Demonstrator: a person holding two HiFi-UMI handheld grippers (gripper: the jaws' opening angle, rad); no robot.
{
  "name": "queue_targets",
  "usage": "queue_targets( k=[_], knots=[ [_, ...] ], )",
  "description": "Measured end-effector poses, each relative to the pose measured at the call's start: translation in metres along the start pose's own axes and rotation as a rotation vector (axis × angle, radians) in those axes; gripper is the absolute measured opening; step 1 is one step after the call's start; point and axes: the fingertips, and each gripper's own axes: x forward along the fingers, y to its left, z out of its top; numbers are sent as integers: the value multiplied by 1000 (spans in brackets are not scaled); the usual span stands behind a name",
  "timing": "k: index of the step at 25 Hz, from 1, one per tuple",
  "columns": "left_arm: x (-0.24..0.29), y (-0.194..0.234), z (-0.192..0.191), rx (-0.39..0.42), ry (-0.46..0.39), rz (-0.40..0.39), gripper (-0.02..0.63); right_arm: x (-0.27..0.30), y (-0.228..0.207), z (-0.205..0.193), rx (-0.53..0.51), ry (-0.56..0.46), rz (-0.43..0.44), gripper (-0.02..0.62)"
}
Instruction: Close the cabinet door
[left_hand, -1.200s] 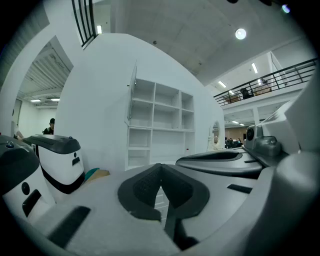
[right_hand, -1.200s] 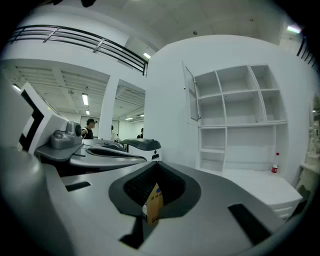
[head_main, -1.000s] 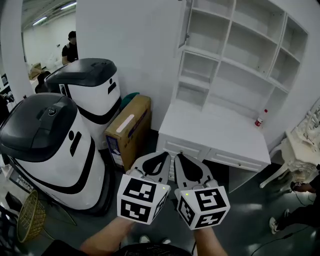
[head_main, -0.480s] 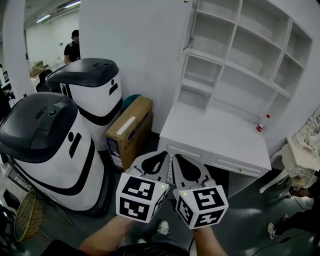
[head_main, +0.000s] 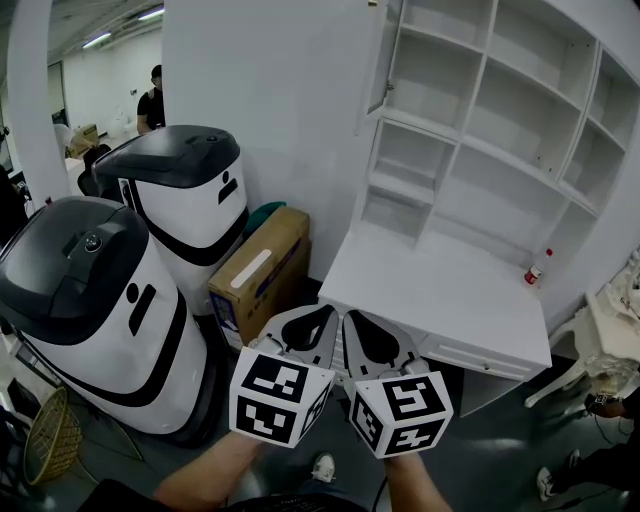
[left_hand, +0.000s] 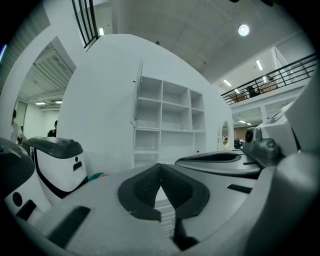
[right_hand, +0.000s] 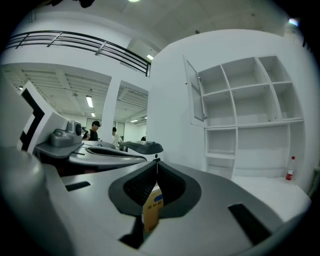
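Note:
The white shelf cabinet (head_main: 480, 130) stands on a white desk (head_main: 440, 290) against the wall. Its narrow door (head_main: 380, 55) at the upper left stands open, swung out from the shelves; it also shows as the door (left_hand: 137, 92) in the left gripper view and the door (right_hand: 195, 90) in the right gripper view. My left gripper (head_main: 318, 314) and right gripper (head_main: 352, 318) are held side by side, low in the head view, well short of the desk. Both point toward the cabinet with tips together and nothing held. The left gripper (left_hand: 160, 166) and the right gripper (right_hand: 156, 163) show shut.
Two large white-and-black machines (head_main: 95, 300) (head_main: 190, 190) stand at the left, with a cardboard box (head_main: 258, 262) leaning beside the desk. A red-capped bottle (head_main: 537, 272) is on the desk's right end. A wicker basket (head_main: 50, 440) sits low left; a person (head_main: 152, 100) stands far back.
Both grippers and the view have come nearer to the cabinet, which now looms larger. The jaws stay together and the door has not moved.

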Motion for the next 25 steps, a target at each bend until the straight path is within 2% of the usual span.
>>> queue_targets(
  k=[7, 15, 25],
  knots=[
    [64, 10, 17, 8, 1, 23, 12, 42, -53, 12, -2, -13, 30, 20],
    [125, 22, 32, 9, 3, 84, 12, 81, -104, 20, 5, -23, 88, 20],
    [171, 27, 48, 5, -12, 145, 12, 109, -144, 33, -10, -42, 146, 20]
  ],
)
